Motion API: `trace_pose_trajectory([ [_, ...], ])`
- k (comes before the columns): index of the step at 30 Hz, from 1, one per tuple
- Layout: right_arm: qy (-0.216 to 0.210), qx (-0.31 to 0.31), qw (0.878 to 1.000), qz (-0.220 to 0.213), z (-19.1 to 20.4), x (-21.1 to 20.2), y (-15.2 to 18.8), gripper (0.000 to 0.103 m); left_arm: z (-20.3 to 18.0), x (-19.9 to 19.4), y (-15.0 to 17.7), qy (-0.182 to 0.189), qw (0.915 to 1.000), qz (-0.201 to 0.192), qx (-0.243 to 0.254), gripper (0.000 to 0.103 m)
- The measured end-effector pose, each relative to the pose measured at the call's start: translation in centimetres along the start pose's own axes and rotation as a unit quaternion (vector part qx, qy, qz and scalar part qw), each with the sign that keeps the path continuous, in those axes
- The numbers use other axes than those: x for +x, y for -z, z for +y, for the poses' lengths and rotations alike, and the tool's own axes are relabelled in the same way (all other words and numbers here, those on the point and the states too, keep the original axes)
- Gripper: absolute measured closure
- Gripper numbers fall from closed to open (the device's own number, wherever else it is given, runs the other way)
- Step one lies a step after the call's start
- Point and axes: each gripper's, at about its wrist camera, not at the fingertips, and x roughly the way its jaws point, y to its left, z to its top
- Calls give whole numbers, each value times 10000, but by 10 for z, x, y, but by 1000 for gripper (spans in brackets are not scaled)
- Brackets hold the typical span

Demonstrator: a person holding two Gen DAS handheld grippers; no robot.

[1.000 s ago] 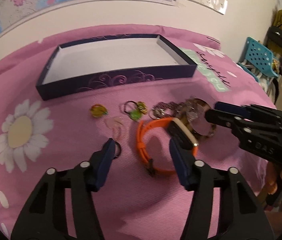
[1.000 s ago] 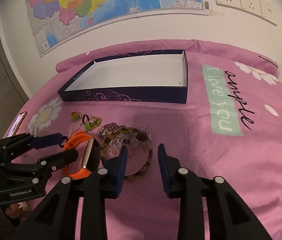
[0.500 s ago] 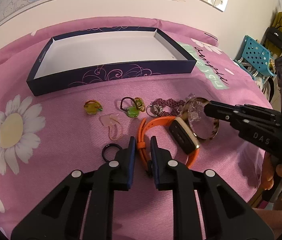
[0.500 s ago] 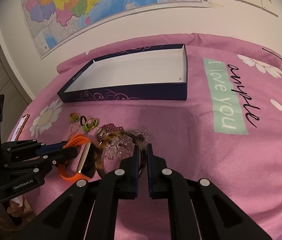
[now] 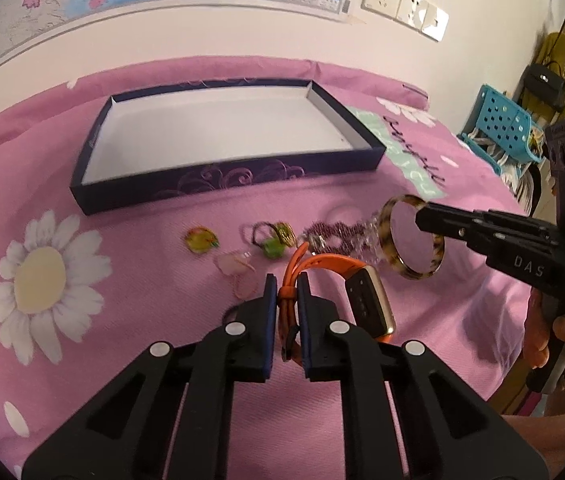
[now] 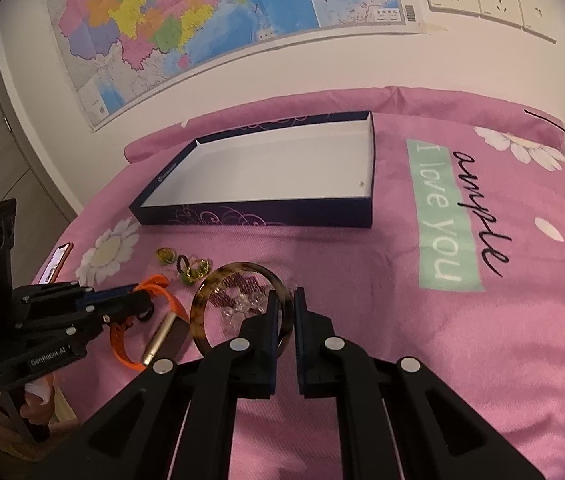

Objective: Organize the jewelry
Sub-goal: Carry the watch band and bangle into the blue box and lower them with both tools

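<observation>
My left gripper (image 5: 285,280) has the strap of an orange watch (image 5: 334,262) between its blue pads, and the jaws are still closing on it. The strap stands upright and the gold-edged watch body lies to the right. My right gripper (image 6: 285,298) is shut on the rim of a tortoiseshell bangle (image 6: 198,308). In the left wrist view the bangle (image 5: 414,274) hangs tilted above the pink cloth from the right gripper (image 5: 422,216). An open dark blue box (image 5: 222,180) with a white inside stands beyond both, with nothing in it.
On the cloth between the grippers and the box lie a purple beaded bracelet (image 5: 336,236), a clear beaded piece, yellow-green rings (image 5: 201,240), green and gold rings (image 5: 276,240) and a pink ring (image 5: 234,266). A phone (image 6: 58,262) lies at the left edge. A blue crate (image 5: 502,124) stands off to the right.
Both grippers went from open to closed, the left around the orange strap and the right on the bangle's rim. The bangle has come up off the cloth and now hangs tilted.
</observation>
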Motion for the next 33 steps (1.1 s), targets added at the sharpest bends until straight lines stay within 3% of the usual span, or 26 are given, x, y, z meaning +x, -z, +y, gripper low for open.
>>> trace_pose_trajectory([
  [18, 40, -388, 9987, -318, 11, 14, -58, 97, 39, -10, -61, -298, 9976, -606, -143, 93],
  [33, 260, -360, 9987, -250, 1, 75, -137, 97, 77, 38, -129, -530, 9964, -587, -306, 92],
])
